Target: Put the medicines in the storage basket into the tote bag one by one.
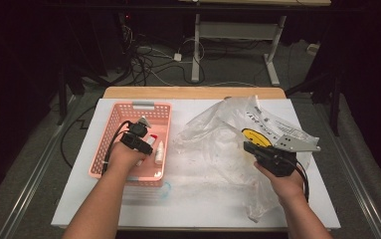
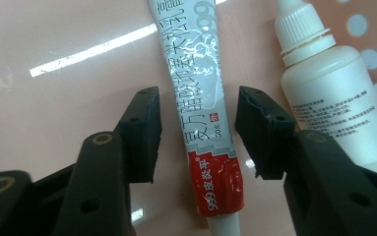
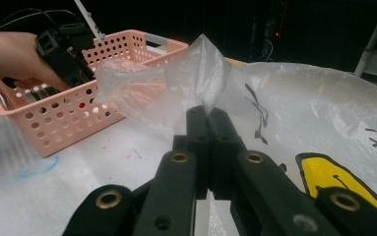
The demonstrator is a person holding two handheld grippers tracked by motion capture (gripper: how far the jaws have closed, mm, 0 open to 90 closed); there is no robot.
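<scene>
Packing looks barely begun: left hand-held gripper [image 2: 198,135] stands half open astride the ointment tube [image 2: 206,118], not pinching it, inside the pink basket [image 1: 109,130] near the table's left edge; right hand-held gripper [image 3: 208,115] holds the plastic bag [image 3: 196,73] clamped

High view: tabletop [image 1: 198,199] lit from above, room around it nearly black, picture soft. Left gripper view: sharp, white glare streak on basket floor [image 2: 53,98]. Right gripper view: jaws near the lens blurred, background dark.
</scene>
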